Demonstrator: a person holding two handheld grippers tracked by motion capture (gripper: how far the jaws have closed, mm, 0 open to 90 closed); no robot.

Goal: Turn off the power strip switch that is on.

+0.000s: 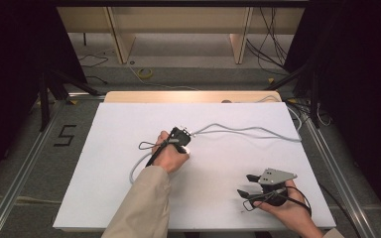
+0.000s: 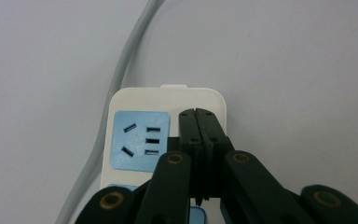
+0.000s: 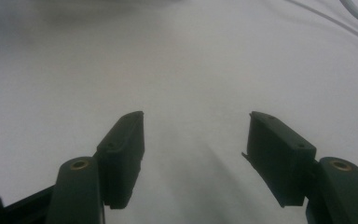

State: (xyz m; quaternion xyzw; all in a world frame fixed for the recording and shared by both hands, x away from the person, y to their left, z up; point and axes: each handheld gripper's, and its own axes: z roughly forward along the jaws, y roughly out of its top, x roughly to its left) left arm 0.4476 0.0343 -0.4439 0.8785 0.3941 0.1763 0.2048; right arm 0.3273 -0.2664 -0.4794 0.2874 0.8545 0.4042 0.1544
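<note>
Power strip (image 2: 163, 135) under our left hand-held gripper (image 2: 199, 116), jaws closed empty; right hand-held gripper (image 3: 196, 140) wide. We press squarely, steady.

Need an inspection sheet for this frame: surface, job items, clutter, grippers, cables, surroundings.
Surface: white sheet covering the table, bare apart from the items below.
Job's things: white power strip with blue socket faces, lying flat on the sheet under the left gripper.
Clutter: nothing seen.
Grippers: left gripper with jaws together, tips over the power strip; whether they touch it cannot be told. Right gripper with jaws wide apart, nothing between them, over bare sheet at the near right.
Cables: grey cord snaking across the sheet to the far right edge; another grey loop beside the left hand.
Surroundings: wooden shelf legs beyond the table, loose wires on the floor.
</note>
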